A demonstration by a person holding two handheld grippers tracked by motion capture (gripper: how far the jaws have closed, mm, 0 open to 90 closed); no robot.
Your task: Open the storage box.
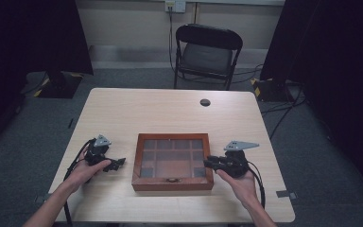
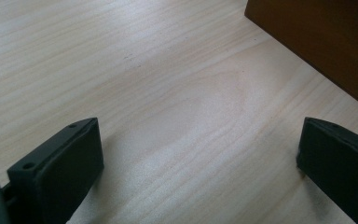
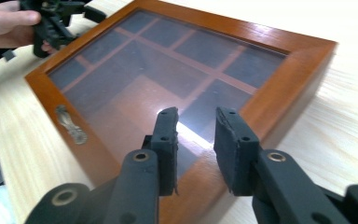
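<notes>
A shallow wooden box (image 1: pixel 172 184) with a glass lid lies shut in the middle of the table, a brass latch (image 1: pixel 172 179) on its near side. Through the glass I see several dark compartments. My left gripper (image 1: pixel 118 163) rests on the table just left of the box, its jaws wide open over bare wood (image 2: pixel 198 135), with the box wall (image 2: pixel 326 42) ahead to the right. My right gripper (image 1: pixel 207 163) hovers over the box's right near corner. Its jaws (image 3: pixel 198 114) stand a narrow gap apart above the lid and frame (image 3: pixel 242 32), with nothing between them.
The pale wooden table (image 1: pixel 170 109) has a round cable hole (image 1: pixel 205 102) at the back. A black folding chair (image 1: pixel 207 52) stands behind it. Cables lie on the grey floor at the right. Dark curtains close both sides.
</notes>
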